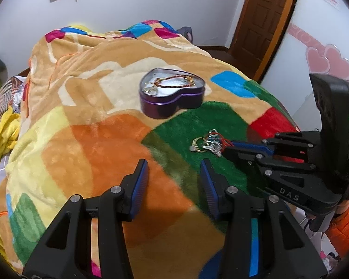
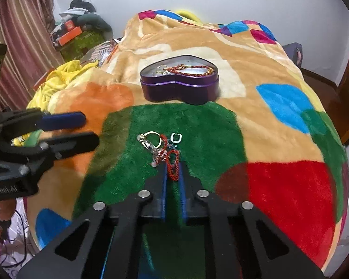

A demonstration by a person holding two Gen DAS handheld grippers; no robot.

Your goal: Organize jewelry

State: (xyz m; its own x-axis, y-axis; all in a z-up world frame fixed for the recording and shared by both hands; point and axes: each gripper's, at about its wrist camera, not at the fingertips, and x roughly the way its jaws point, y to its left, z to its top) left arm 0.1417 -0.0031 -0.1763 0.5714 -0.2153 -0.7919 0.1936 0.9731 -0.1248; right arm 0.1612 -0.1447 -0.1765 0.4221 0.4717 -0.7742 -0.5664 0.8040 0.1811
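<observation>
Bedroom blanket, with your right gripper (image 2: 173,174) pinched on the red beaded bracelet.

Spread over the bed, the plush patchwork blanket (image 2: 279,125) carries 1 purple heart-shaped tin (image 2: 179,90), open, with 1 red-and-gold bracelet (image 2: 188,69) and what looks like 1 ring inside, though it is too small to be sure. On the green patch lies 1 tangled cluster of jewelry (image 2: 158,146): the red beaded bracelet (image 2: 173,162), a gold clasp ring, a silver chain and 1 small square ring just beside it. Your right jaws stand together on the near loop of the red beads. Your left gripper (image 1: 174,176) hangs apart, holding nothing. Expect light, limp, slippery strands that may drag the snagged neighbours; you should probably grip across the bead strand itself.
</observation>
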